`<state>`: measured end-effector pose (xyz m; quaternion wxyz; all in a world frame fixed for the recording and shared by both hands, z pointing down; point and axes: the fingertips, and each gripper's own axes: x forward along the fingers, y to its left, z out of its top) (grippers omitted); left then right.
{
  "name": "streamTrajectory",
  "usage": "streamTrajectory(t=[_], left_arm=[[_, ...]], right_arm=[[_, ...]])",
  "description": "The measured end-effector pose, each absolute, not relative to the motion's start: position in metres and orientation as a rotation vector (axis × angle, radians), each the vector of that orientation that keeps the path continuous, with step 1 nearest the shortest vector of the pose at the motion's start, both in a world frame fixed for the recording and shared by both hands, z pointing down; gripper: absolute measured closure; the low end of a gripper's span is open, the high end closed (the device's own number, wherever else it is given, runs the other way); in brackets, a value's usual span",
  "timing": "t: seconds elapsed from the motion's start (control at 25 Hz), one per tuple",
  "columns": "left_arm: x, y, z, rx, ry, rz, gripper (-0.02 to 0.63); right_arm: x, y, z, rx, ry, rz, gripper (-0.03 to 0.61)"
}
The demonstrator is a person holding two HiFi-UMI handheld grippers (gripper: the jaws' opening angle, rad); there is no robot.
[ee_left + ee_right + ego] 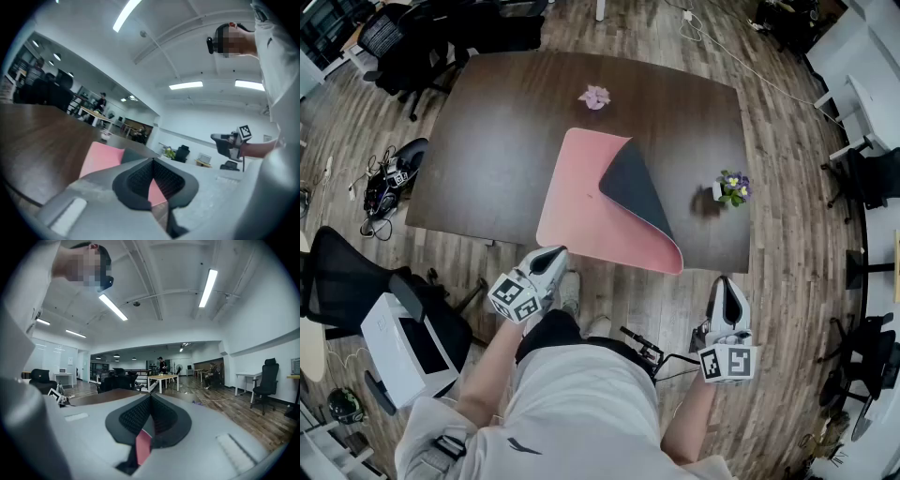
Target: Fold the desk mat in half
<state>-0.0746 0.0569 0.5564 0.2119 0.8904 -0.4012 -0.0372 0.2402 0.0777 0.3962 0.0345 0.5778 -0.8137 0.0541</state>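
Grey jaws found pressed together on left gripper (547, 255) and right gripper (724, 284), nothing clamped in either. Both held low at the near edge of the brown table (487, 141). Left tip just beside near left corner of pink desk mat (581, 206); contact not determinable. Mat visible from either gripper view only as a pink sliver behind the jaws. Laid flat except far right corner, curled over dark side up. Bare tabletop left of mat; flower pot (732, 187) to right, apart.
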Motion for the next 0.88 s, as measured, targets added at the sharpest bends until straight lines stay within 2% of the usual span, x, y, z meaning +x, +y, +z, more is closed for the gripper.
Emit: streamTrajectory(t=[0.24, 0.88], left_arm=[[-0.131, 0.071, 0.531, 2.408, -1.408, -0.231, 0.626], [-0.14, 0.053, 0.503, 2.45, -1.454, -0.253, 0.626]], right_arm=[[0.244, 0.088, 0.4, 1.741, -2.509, 0.135, 0.58], [0.241, 0.071, 0.394, 1.745, -2.536, 0.116, 0.58]])
